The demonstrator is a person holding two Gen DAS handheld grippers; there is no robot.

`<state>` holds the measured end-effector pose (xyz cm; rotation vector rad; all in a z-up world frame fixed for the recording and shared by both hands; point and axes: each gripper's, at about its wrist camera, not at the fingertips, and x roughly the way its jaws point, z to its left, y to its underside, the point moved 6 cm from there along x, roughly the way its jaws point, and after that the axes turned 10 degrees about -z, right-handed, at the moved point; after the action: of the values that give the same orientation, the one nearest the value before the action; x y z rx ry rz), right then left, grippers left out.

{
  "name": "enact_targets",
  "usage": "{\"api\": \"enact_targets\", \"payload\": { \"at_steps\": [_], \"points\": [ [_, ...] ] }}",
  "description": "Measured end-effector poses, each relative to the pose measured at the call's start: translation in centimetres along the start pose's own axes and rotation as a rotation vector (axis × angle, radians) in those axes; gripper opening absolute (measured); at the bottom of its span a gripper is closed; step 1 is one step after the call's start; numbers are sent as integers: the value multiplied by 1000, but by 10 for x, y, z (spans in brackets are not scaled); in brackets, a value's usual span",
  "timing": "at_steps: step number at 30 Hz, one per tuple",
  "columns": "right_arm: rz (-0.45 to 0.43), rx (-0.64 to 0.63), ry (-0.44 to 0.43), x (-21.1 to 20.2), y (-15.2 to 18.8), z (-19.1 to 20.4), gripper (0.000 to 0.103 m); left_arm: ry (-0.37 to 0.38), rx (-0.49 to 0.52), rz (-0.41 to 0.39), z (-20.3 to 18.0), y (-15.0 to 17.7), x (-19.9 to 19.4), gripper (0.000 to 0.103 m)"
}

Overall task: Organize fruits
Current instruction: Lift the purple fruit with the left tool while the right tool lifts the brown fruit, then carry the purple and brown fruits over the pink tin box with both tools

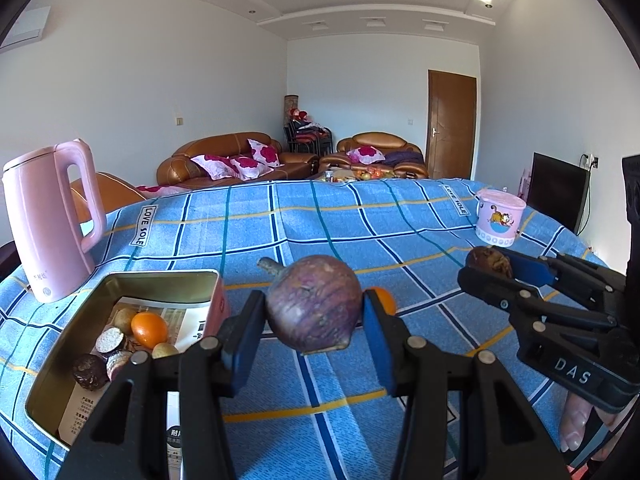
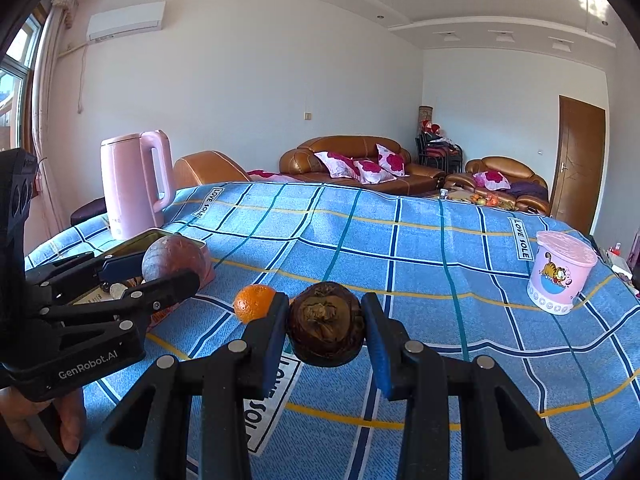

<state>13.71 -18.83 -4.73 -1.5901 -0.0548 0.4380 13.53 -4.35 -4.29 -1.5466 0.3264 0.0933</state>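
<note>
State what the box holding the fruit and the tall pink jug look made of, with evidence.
Box: apparently metal tin; its gold inner walls shine and reflect.
Pink jug: probably plastic, possibly coated metal; smooth, matte, moulded handle.

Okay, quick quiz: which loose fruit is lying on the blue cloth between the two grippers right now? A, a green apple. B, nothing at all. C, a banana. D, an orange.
D: an orange sits on the cloth, just beyond the left finger of the right gripper, which grips a brown fruit; the left gripper grips a purple fruit.
</note>
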Motion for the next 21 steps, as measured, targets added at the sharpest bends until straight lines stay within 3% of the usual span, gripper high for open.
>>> {"api": "enact_targets", "payload": {
  "at_steps": [21],
  "points": [
    [-78, -2, 7, -14, -7, 0, 40, -1, -10, -67, 2, -5, -13, 50]
  ]
}}
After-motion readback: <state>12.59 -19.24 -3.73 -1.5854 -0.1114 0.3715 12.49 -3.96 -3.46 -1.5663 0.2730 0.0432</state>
